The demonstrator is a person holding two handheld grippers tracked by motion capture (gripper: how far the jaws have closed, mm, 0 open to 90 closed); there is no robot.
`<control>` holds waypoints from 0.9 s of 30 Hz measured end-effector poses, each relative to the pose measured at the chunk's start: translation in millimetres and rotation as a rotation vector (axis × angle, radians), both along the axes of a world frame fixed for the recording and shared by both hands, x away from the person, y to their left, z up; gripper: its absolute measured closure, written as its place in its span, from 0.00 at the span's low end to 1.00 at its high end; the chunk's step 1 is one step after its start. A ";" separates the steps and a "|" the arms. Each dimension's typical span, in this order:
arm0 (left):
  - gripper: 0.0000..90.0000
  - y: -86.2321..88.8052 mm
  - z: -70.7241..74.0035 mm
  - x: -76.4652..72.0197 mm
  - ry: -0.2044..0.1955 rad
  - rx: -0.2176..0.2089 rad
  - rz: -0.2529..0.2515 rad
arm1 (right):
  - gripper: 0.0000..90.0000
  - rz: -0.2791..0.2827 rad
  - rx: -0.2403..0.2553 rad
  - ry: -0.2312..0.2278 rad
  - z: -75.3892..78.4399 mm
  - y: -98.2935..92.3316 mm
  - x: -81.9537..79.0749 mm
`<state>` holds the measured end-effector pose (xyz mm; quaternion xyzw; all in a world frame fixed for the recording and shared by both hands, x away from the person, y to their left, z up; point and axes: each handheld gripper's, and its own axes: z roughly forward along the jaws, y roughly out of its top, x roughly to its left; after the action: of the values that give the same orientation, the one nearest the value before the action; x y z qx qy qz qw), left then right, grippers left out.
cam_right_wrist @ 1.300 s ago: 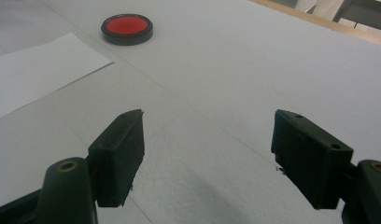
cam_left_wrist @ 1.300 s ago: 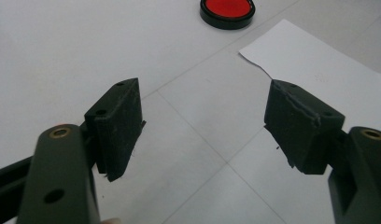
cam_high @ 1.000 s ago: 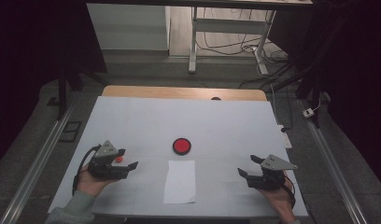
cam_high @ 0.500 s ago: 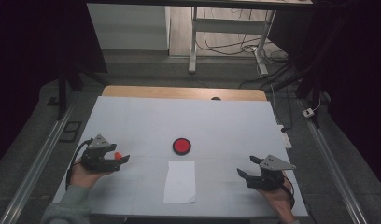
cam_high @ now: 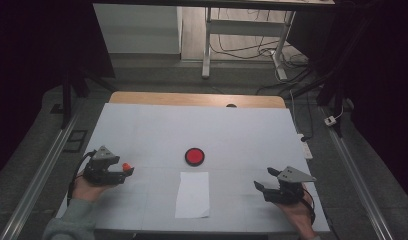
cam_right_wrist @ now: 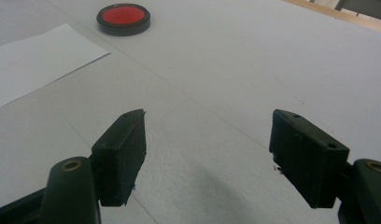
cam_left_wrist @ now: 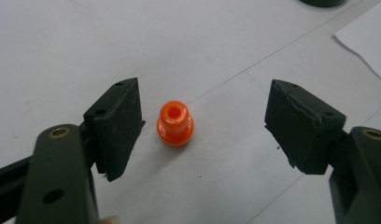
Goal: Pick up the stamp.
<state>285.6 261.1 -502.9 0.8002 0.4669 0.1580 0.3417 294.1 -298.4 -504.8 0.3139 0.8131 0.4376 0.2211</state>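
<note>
A small orange plastic piece (cam_left_wrist: 175, 123) stands on the white table between the wide-open jaws of my left gripper (cam_left_wrist: 205, 128), closer to the left jaw and touching neither. The high view has the same orange piece (cam_high: 125, 166) just ahead of the left gripper (cam_high: 123, 172) at the table's left. A round red disc in a black rim (cam_high: 194, 156) lies mid-table, with a white sheet of paper (cam_high: 193, 194) in front of it. At the front right my right gripper (cam_high: 264, 181) stands open and holds nothing; from its own camera the right gripper (cam_right_wrist: 207, 154) faces the disc (cam_right_wrist: 123, 17) and the sheet (cam_right_wrist: 34, 60).
The white table top (cam_high: 157, 130) ends in a wooden strip (cam_high: 192, 99) at the far edge. Metal rails (cam_high: 39, 175) run along both sides. A desk frame (cam_high: 207, 45) and cables (cam_high: 287, 75) lie on the floor beyond.
My left gripper has moved left and slightly back, away from the paper, and now stands open with the orange piece lying on the table between its jaws. The right gripper has barely moved.
</note>
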 end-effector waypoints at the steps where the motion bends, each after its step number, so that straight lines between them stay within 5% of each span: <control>1: 0.31 0.5 -1.0 0.5 0.001 0.004 0.002 | 0.30 0.000 -0.001 0.000 -0.1 0.1 0.0; 27: 0.56 3.3 -22.9 13.4 -0.006 0.022 -0.004 | 0.31 -0.010 -0.014 0.010 -1.9 0.7 1.0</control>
<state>299.1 264.4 -525.9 0.8043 0.4626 0.1652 0.3344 295.2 -297.7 -506.7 0.3186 0.8157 0.4291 0.2214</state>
